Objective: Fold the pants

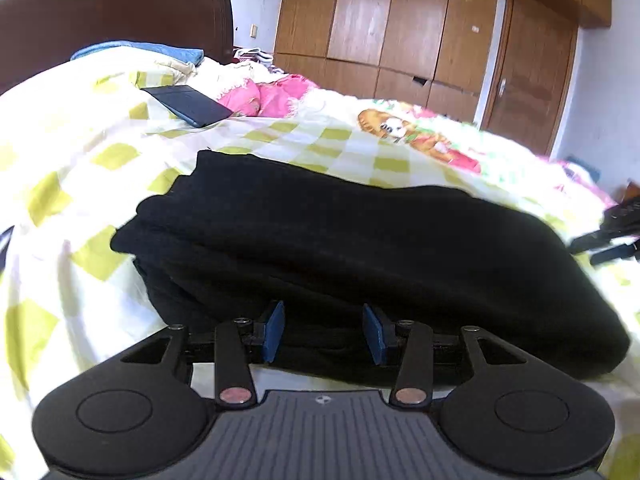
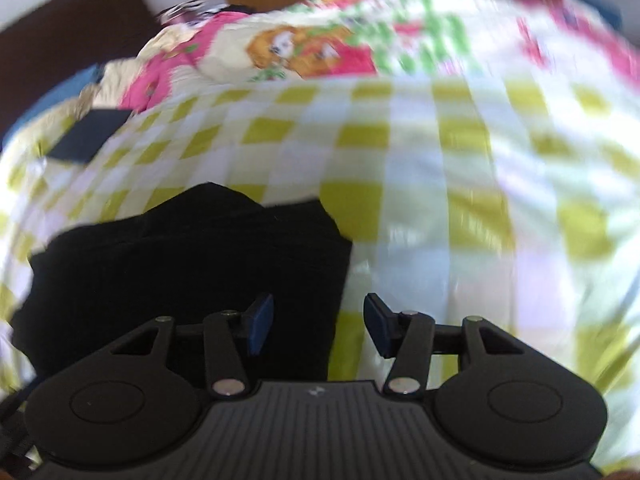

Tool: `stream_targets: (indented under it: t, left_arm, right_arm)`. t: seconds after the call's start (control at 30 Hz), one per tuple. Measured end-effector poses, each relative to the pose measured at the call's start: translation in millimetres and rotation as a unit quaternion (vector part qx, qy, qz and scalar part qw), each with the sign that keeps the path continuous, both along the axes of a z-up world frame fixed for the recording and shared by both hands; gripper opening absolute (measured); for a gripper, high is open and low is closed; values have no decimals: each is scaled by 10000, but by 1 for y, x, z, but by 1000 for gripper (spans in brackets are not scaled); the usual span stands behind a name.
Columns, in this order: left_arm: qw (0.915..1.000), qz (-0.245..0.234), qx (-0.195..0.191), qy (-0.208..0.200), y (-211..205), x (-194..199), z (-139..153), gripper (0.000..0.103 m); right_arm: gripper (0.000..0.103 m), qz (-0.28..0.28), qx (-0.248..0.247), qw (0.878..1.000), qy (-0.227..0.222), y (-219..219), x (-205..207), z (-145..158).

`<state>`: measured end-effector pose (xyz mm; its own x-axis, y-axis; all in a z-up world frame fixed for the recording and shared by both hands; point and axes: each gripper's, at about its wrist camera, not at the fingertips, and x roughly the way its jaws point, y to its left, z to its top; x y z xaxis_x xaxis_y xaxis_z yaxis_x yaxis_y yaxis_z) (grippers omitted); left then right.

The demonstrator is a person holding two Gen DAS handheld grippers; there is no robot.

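Black pants lie folded in a thick stack on a bed with a yellow-checked cover. The left gripper hovers at the stack's near edge, blue pads apart, gripping nothing. The right gripper sits over the stack's right edge, jaws apart and empty, one pad above cloth, one above cover. The right view is blurred; the pants' folds are too dark to read.
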<state>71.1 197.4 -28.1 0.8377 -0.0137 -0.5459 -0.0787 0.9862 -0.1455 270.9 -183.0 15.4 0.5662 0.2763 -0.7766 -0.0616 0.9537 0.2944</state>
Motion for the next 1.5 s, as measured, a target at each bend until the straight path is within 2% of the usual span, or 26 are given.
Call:
stream_targets:
  t: [0.07, 0.1, 0.13, 0.2, 0.27, 0.3, 0.37, 0.4, 0.43, 0.5, 0.57, 0.63, 0.73, 0.8, 0.83, 0.9, 1.0, 1.13, 1.2, 1.23, 1.3, 1.37, 1.43, 1.5]
  left_arm:
    - [9998, -39, 180, 79, -5, 4, 3, 57]
    - [9994, -57, 311, 110, -8, 6, 4, 57]
    - [9989, -74, 443, 133, -10, 7, 6, 57]
    - [9975, -104, 663, 239, -16, 13, 6, 57]
    - [9961, -135, 809, 309, -21, 15, 6, 57]
    - [9959, -140, 824, 339, -23, 16, 6, 57]
    - [9956, -133, 836, 405, -25, 21, 6, 57]
    - [9947, -124, 920, 444, -28, 22, 6, 57]
    - [9934, -134, 1024, 491, -33, 25, 6, 55]
    - [9906, -225, 1231, 558, -44, 24, 10, 54]
    - [9895, -456, 1219, 630, -56, 27, 13, 54]
    - [9886, -849, 1043, 682, -77, 23, 15, 54]
    - [9780, -1461, 1351, 618, -127, 14, 13, 54]
    - [9734, -1875, 1198, 546, -152, 9, 15, 55]
    - [9703, -2076, 1123, 535, -162, 6, 16, 57]
    - [9629, -2342, 1265, 442, -177, -1, 21, 59]
    - [9590, -2446, 1399, 295, -183, -10, 31, 59]
    - [9633, -2186, 1536, 262, -169, -12, 36, 59]
    - [9661, -1968, 1649, 267, -156, -14, 37, 59]
    - [9679, -1860, 1667, 283, -150, -14, 37, 59]
    - [9721, -1636, 1649, 316, -134, -10, 38, 59]
    - [9750, -1455, 1656, 278, -122, -5, 38, 59]
    - [9744, -1463, 1691, 234, -116, -1, 37, 59]
    - [9729, -1505, 1743, 218, -109, 2, 36, 59]
  right_arm:
    - [52, 77, 596, 9981, 110, -7, 1, -10]
    - [60, 170, 764, 9969, 123, -6, 3, -14]
    - [73, 301, 812, 9961, 156, 0, 5, -19]
    - [77, 440, 841, 9950, 294, 5, 11, -31]
    - [79, 477, 1082, 9918, 475, 6, 15, -41]
    - [76, 445, 1215, 9903, 501, 5, 17, -43]
    - [47, 408, 1583, 9849, 576, 3, 19, -46]
    - [25, 397, 1912, 9785, 660, -4, 21, -47]
    - [19, 372, 2287, 9702, 706, -13, 20, -46]
    - [15, 474, 2562, 9636, 606, -30, 13, -40]
    - [14, 557, 2501, 9651, 533, -47, 2, -32]
    - [13, 506, 2438, 9672, 500, -71, -14, -28]
    - [13, 107, 2204, 9740, 510, -117, -36, -25]
    - [14, -247, 1987, 9783, 526, -149, -44, -25]
    - [19, -391, 1845, 9809, 482, -163, -48, -22]
    - [30, -486, 1410, 9879, 427, -177, -50, -12]
    - [34, -453, 795, 9958, 100, -184, -61, 10]
    - [35, -436, 360, 9974, -442, -177, -84, 32]
    - [36, 62, 191, 9967, -788, -154, -91, 45]
    - [42, 393, 91, 9949, -926, -137, -93, 50]
    - [46, 1179, -5, 9869, -1104, -97, -93, 54]
    - [46, 2063, -138, 9714, -1163, -42, -87, 50]
    - [45, 2773, -593, 9508, -1250, 8, -87, 42]
    - [45, 3258, -892, 9312, -1372, 45, -85, 34]
